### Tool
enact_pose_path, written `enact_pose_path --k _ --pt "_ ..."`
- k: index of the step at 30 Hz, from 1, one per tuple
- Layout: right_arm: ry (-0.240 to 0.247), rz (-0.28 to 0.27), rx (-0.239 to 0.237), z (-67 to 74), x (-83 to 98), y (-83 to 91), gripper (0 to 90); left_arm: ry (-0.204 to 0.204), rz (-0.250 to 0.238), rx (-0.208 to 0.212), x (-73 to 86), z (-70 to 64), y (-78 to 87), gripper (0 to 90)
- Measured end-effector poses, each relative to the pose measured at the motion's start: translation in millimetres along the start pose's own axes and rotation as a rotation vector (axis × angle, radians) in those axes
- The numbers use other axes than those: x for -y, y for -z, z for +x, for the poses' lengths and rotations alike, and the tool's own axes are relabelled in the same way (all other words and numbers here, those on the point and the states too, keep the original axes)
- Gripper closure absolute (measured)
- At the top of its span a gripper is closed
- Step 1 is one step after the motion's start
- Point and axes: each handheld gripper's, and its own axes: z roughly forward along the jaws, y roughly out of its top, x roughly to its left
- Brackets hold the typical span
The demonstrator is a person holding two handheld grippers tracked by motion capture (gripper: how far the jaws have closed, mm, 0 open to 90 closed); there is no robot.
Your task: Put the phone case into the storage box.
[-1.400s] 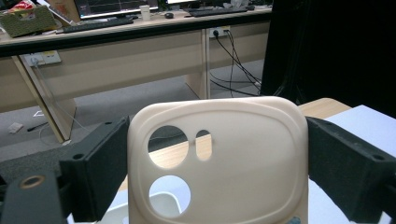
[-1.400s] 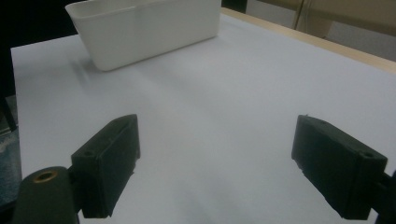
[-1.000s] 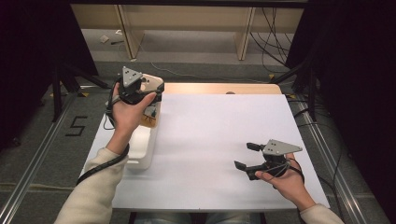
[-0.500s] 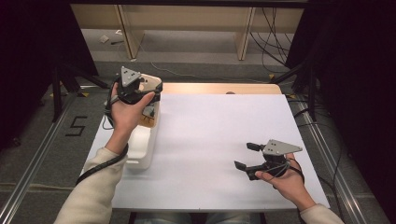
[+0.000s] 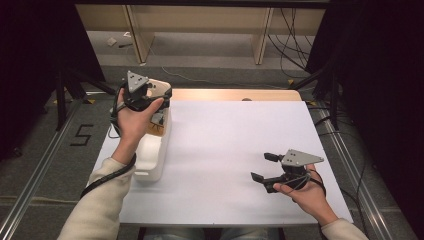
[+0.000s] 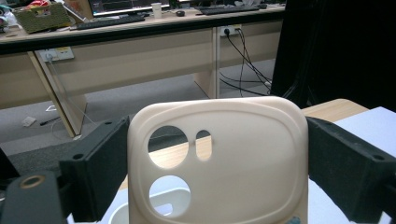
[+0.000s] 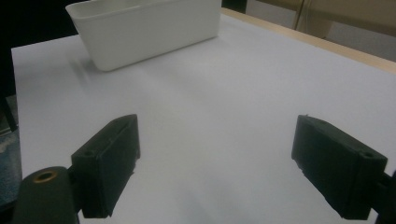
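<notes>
The left gripper, clamped on the cream phone case, has lifted it above the white bin; the right gripper idles agape.

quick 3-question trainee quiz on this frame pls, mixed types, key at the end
1. True or false: the right hand-held gripper is shut on the phone case.
2. Multiple choice: the white bin sits A) at the table's left edge, B) at its centre, C) on the floor.
3. Fill in: the left hand-held gripper holds the phone case above the far end of the ____.

Key: 1 false, its jaws stand open over bare table; 2 A; 3 white bin.
</notes>
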Motion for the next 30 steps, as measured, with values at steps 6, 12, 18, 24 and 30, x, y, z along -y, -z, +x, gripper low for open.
enact_pose_path --k 6,12,18,24,30 --pt "0.0 -0.001 0.0 0.0 -0.1 0.1 16.3 -0.001 0.0 -0.003 0.1 1.2 -0.1 10.9" --pt "0.0 -0.001 0.0 -0.3 0.0 0.1 16.3 0.007 -0.001 -0.007 0.6 2.8 -0.2 10.9" --pt "0.0 -0.001 0.0 -0.2 0.1 -0.1 16.3 0.008 0.003 -0.01 1.8 4.2 -1.1 10.9" --pt "0.0 -0.001 -0.001 -0.3 0.2 0.0 16.3 0.01 0.006 -0.016 2.8 6.3 -1.5 10.9" --pt "0.001 0.0 0.001 -0.2 0.1 0.1 16.3 0.014 0.008 -0.019 3.9 8.3 -2.0 10.9"
